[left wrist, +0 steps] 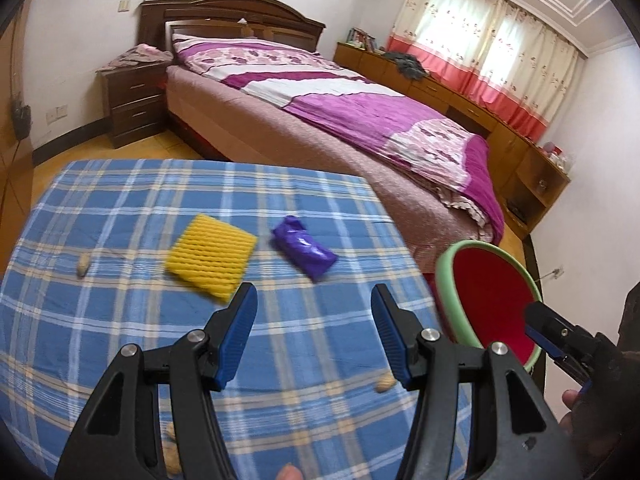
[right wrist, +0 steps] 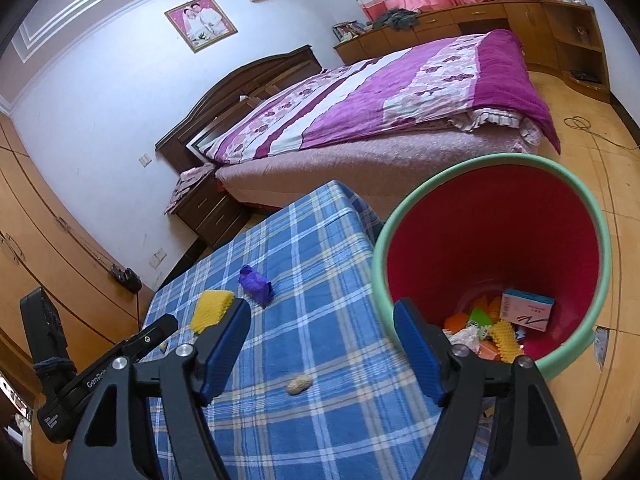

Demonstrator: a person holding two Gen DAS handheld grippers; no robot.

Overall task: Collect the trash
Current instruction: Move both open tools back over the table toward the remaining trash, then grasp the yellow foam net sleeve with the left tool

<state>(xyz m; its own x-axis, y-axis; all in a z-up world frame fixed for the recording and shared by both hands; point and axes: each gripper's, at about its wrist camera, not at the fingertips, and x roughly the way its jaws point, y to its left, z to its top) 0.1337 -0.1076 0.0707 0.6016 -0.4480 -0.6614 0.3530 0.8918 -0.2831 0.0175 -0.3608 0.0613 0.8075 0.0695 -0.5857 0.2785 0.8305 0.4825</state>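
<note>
On the blue plaid tablecloth [left wrist: 120, 208] lie a yellow foam net [left wrist: 210, 258], a purple wrapper [left wrist: 304, 246] and several peanuts [left wrist: 82, 266]. My left gripper [left wrist: 314, 300] hovers open just short of the foam net and wrapper, nothing between its fingers. In the right wrist view my right gripper [right wrist: 320, 316] is open and empty above the table's edge, beside the red bin with a green rim [right wrist: 600, 256]. The bin holds a small box [right wrist: 528, 310] and mixed scraps. A peanut [right wrist: 298, 384] lies below the right gripper. The foam net [right wrist: 210, 308] and wrapper [right wrist: 256, 284] show farther back.
A bed with a purple quilt [left wrist: 352, 104] stands beyond the table. A dark nightstand [left wrist: 132, 96] sits left of it, and wooden cabinets [left wrist: 460, 92] run under the curtained window. The bin [left wrist: 492, 300] stands on the floor off the table's right edge.
</note>
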